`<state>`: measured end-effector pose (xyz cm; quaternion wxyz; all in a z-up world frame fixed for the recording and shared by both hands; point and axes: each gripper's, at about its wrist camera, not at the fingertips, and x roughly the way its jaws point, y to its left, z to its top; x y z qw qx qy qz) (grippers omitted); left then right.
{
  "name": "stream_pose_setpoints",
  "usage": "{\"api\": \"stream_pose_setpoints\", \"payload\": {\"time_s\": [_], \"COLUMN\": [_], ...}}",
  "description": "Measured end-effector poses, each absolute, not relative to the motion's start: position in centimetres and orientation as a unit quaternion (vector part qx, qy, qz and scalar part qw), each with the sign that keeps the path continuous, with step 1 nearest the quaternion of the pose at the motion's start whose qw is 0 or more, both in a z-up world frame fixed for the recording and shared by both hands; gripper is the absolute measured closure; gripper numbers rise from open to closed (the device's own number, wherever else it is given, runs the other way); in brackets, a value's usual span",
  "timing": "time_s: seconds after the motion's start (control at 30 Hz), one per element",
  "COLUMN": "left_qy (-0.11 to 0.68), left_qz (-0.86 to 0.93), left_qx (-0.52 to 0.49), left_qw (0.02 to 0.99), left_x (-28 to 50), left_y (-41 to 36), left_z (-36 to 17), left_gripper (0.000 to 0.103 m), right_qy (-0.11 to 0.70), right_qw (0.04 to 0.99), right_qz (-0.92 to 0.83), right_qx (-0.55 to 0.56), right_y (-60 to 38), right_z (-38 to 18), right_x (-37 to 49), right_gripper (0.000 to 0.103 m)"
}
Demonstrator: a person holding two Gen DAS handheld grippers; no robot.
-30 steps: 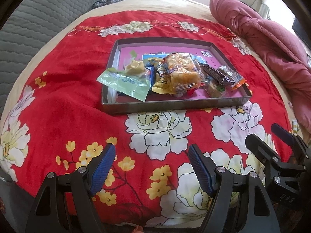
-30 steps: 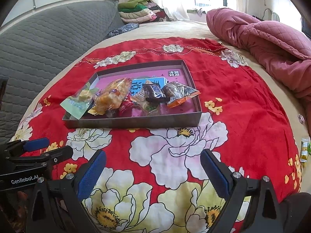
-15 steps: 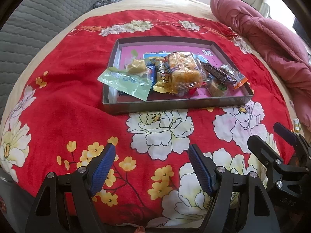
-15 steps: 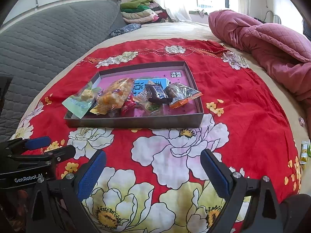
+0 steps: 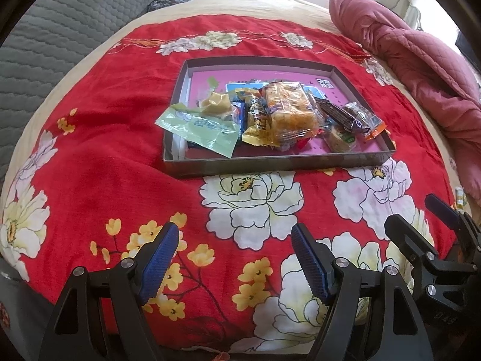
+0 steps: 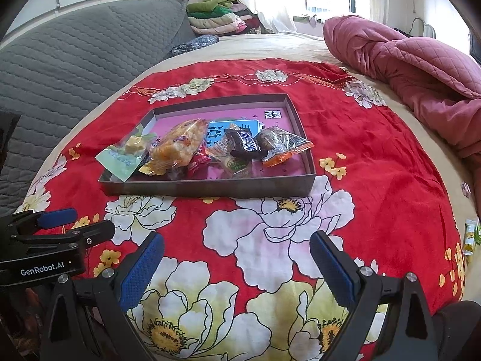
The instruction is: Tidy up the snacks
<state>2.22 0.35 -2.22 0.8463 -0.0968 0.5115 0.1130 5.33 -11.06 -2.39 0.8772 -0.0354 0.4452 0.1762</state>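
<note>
While both grippers hover low over the red floral blanket (image 6: 375, 156), the left gripper (image 5: 234, 258) and right gripper (image 6: 237, 266) stand with jaws spread wide, holding nothing. Beyond them on the blanket sits the shallow grey box (image 6: 210, 187). Inside it the snacks (image 6: 210, 150) lie heaped, a green packet (image 5: 198, 128) hanging over its left rim.
</note>
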Motion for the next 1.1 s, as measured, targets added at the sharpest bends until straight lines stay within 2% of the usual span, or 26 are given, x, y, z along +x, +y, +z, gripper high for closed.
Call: {"api": "stream_pose_setpoints", "payload": {"time_s": [1.1], "left_qy": [0.516], "left_qz": [0.125], "left_qx": [-0.091], "left_qw": [0.843], "left_x": [2.25], "left_y": [0.52], "left_z": [-2.48], "left_gripper": [0.025], "right_qy": [0.445], "right_qw": [0.879], "right_qz": [0.17], "right_qx": [-0.036], "right_y": [-11.16], "right_z": [-2.4], "right_x": [5.43], "right_gripper": [0.006]}}
